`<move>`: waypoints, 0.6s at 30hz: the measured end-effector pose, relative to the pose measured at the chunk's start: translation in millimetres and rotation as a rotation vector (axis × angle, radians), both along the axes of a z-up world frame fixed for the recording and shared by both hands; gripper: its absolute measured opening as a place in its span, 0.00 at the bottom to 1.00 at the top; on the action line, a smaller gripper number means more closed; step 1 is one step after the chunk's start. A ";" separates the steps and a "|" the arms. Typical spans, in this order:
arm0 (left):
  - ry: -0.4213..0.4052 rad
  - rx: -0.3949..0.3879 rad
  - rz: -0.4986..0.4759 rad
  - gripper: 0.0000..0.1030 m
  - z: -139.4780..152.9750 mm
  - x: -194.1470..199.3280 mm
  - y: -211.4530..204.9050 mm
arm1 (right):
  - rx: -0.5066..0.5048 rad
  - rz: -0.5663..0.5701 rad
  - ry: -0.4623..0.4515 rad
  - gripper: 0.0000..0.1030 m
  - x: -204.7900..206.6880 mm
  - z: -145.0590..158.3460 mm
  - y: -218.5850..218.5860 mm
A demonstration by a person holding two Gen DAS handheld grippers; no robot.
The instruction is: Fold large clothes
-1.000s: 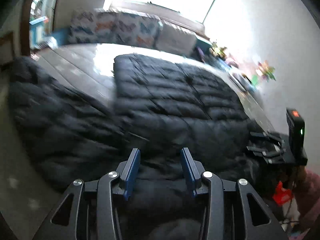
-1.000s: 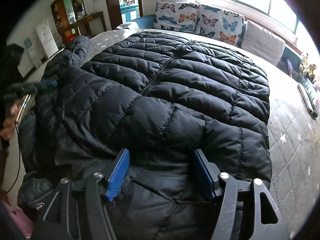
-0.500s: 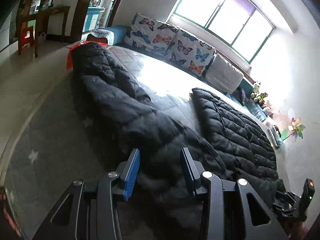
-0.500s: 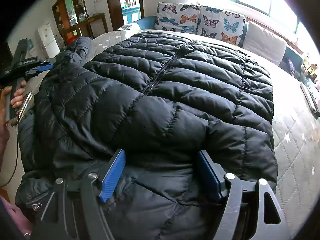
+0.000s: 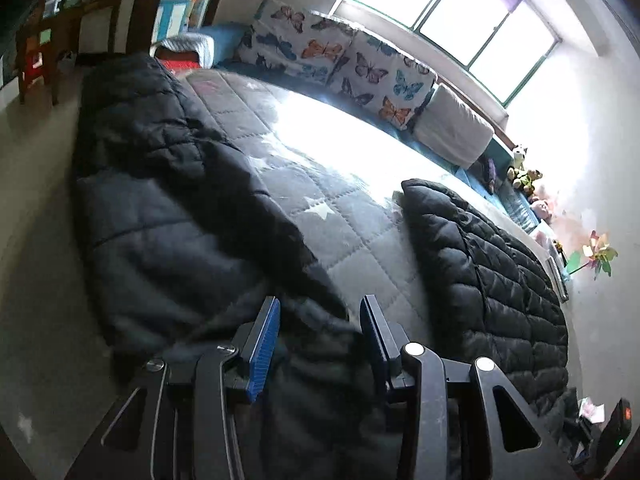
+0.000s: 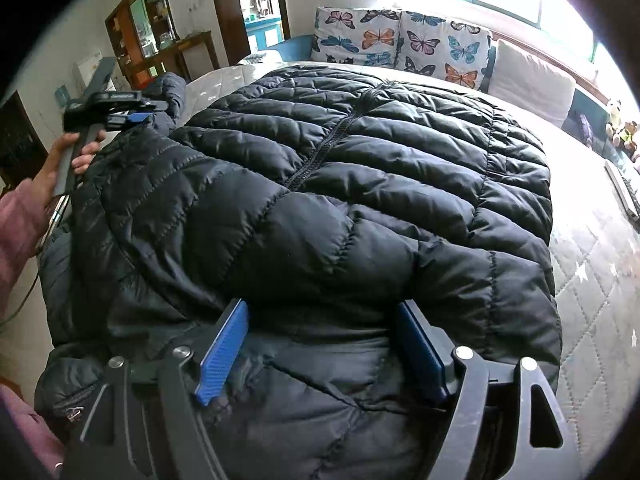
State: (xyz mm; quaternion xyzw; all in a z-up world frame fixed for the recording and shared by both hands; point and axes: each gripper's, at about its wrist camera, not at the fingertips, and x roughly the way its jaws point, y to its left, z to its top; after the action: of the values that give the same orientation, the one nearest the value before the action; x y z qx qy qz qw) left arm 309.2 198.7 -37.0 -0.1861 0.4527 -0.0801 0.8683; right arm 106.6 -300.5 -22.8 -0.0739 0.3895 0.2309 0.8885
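A black quilted puffer jacket (image 6: pixel 360 184) lies spread on the bed (image 6: pixel 592 272), zipper up. Its near edge bulges between the fingers of my right gripper (image 6: pixel 322 306), whose jaws are opening; the blue pads stand wide beside the padding. In the left wrist view one long sleeve (image 5: pixel 180 220) stretches along the bed's left edge, apart from the jacket's body (image 5: pixel 500 280). My left gripper (image 5: pixel 320 302) hovers over that sleeve with its jaws partly apart and nothing pinched. From the right wrist view, the left gripper (image 6: pixel 156 110) shows at the far left, held by a hand (image 6: pixel 60 160).
Butterfly cushions (image 6: pixel 400 48) and a white pillow (image 6: pixel 528 80) line the bed's far side under a window. Stuffed toys (image 6: pixel 620 128) and a flat grey object (image 6: pixel 624 192) lie at the right. Bare floor (image 5: pixel 32 240) and a wooden desk (image 6: pixel 192 52) are to the left.
My left gripper swung from over the jacket's body leftward to above the sleeve. The right gripper stayed in place and its jaws spread wider around the jacket's edge.
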 end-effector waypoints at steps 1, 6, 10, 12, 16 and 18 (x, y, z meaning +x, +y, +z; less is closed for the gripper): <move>0.012 0.007 -0.016 0.43 -3.3 8.9 -6.0 | 0.002 0.000 0.000 0.82 0.0 -0.3 -0.1; 0.023 0.082 -0.066 0.42 -0.8 33.7 -29.4 | 0.007 -0.001 0.001 0.82 -0.6 -0.6 -0.3; -0.105 0.032 -0.081 0.43 34.1 16.9 -18.0 | 0.008 0.000 0.001 0.82 0.2 -0.7 -0.7; -0.152 0.071 -0.027 0.44 48.5 8.7 -3.0 | 0.011 0.001 0.002 0.82 0.2 -0.7 -0.7; -0.145 0.107 0.106 0.44 55.9 5.6 37.9 | 0.014 0.002 0.001 0.83 -0.1 -1.0 -1.5; -0.124 0.106 0.193 0.44 51.1 5.9 63.7 | 0.015 0.002 0.000 0.83 -0.1 -1.0 -1.3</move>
State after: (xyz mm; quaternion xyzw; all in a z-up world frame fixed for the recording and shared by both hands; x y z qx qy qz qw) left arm 315.1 262.4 14.2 -0.1775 0.3818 0.0166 0.9069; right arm 106.5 -301.8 -23.8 -0.0676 0.3879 0.2346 0.8888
